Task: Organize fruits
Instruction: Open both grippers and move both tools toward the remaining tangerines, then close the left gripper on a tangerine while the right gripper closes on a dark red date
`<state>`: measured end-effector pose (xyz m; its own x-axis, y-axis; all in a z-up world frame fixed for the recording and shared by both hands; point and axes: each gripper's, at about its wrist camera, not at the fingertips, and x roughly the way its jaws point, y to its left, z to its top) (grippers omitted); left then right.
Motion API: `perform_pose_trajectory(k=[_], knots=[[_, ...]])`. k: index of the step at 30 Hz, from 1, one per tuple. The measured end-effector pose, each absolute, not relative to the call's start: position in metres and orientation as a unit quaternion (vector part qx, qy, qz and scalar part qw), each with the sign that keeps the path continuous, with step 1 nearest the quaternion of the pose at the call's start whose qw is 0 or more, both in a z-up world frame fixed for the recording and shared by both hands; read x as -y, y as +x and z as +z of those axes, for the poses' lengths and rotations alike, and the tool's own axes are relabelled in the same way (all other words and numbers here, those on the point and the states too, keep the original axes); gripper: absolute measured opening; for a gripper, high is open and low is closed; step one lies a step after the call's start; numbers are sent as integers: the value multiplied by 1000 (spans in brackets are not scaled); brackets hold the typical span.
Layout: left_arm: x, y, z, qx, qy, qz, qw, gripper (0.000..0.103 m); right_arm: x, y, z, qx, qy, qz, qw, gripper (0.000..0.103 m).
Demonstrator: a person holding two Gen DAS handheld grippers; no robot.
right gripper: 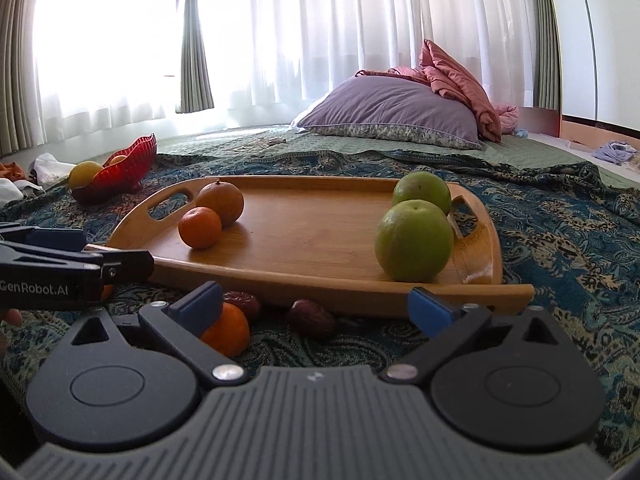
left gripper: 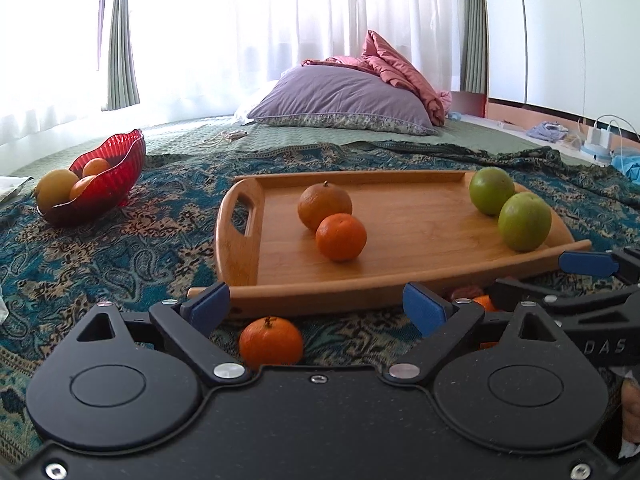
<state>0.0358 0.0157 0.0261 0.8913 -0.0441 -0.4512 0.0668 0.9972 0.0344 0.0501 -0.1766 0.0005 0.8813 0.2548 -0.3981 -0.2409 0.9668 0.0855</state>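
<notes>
While two oranges [left gripper: 332, 220] and two green fruits [right gripper: 416, 224] are already set on the wooden tray [left gripper: 420, 240], a mandarin [left gripper: 271, 340] and two dates [right gripper: 312, 318] are left on the bedspread; the left claw [left gripper: 318, 310] and right claw [right gripper: 316, 308] are spread, nothing grasped.

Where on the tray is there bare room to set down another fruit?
The wooden tray is bare across its middle, between the two oranges at its left end and the two green fruits at its right. The cloth in front of the tray is crowded: a loose mandarin and dates lie there.
</notes>
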Motion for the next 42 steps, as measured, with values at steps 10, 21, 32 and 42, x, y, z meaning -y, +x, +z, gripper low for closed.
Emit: perform_pose_trajectory(k=[10,21,32,42], knots=[[-22,33,15,-260,19,-27,965,74,181,51,-5,-218,46,132,966,103],[-32,27,14,-259,15,-18,966,55,187,48,-6,-209,46,91,973,64],[-36,30,7,-269,8,-7,963,54,169,49,-14,-227,4,104,968,48],[-33,36,3,-267,6,-7,964,51,168,52,-12,-227,5,109,968,46]])
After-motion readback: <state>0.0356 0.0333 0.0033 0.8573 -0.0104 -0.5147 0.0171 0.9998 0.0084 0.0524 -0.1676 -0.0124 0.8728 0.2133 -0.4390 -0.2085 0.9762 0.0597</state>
